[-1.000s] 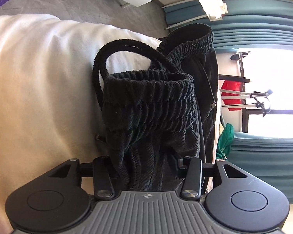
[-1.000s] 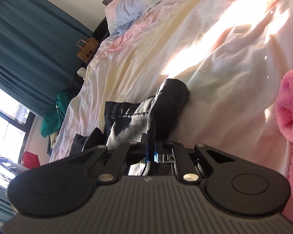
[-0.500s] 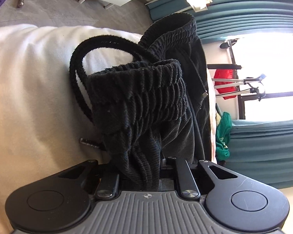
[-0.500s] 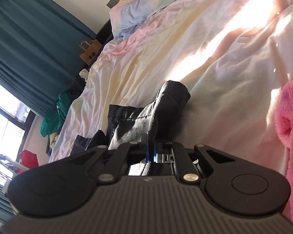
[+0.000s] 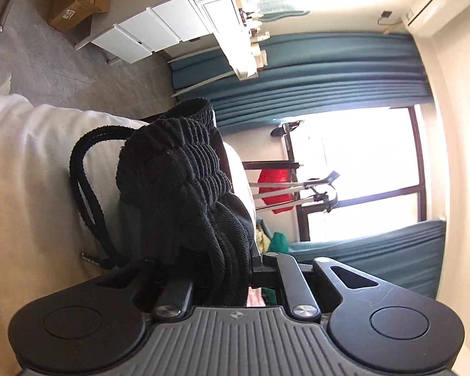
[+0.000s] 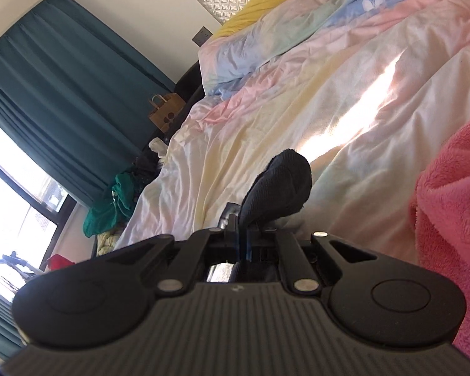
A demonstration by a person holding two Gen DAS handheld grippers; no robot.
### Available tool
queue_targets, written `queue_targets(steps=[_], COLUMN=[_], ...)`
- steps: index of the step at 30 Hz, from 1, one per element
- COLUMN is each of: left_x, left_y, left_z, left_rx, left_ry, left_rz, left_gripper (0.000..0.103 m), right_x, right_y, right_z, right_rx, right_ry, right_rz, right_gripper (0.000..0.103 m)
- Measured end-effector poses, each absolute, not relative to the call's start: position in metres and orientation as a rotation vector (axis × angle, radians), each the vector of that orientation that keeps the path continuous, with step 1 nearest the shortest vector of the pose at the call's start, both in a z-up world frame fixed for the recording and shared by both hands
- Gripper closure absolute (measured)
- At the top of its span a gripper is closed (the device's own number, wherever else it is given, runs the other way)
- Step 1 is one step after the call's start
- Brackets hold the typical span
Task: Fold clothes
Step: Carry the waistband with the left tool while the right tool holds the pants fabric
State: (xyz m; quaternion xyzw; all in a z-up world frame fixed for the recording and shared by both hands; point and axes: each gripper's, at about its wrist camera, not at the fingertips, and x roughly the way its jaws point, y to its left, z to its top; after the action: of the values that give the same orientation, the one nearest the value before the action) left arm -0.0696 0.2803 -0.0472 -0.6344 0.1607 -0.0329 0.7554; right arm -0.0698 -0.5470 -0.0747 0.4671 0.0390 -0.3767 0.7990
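My left hand-held gripper (image 5: 222, 279) is closing, with the waistband of the black corduroy trousers (image 5: 185, 188) bunched between its jaws. My right hand-held gripper (image 6: 242, 244) is clenched on another part of the dark cloth (image 6: 282, 181). The garment hangs just above the bed (image 6: 266, 144), still crumpled: I judge the folding barely begun, every fold remaining.

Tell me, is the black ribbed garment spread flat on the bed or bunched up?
Bunched up. The black ribbed garment rises in a crumpled heap from the left gripper, whose jaws are closing on it; its drawstring hangs looped.
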Motion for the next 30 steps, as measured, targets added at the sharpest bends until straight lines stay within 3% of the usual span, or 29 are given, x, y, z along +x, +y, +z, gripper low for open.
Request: queue_targets(steps=[9, 18, 24, 30], left_x=[-0.057, 0.128, 0.279, 0.388], left_y=[0.309, 0.324, 0.308, 0.296], left_z=[0.004, 0.039, 0.003, -0.048], left_rx=[-1.347, -1.337, -1.223, -1.091], left_ry=[0.391, 0.449, 0.529, 0.68], left_rz=[-0.097, 0.02, 0.109, 0.196], left_gripper=[0.092, 0.091, 0.09, 0.088], right_x=[-0.043, 0.132, 0.263, 0.324], right_y=[-0.526, -0.514, -0.526, -0.529], right_z=[-0.03, 0.024, -0.021, -0.095], right_rx=[0.817, 0.559, 0.379, 0.313], right_ry=[0.043, 0.059, 0.204, 0.351], right_rz=[-0.748, -0.678, -0.704, -0.714], right_gripper=[0.096, 0.096, 0.096, 0.096])
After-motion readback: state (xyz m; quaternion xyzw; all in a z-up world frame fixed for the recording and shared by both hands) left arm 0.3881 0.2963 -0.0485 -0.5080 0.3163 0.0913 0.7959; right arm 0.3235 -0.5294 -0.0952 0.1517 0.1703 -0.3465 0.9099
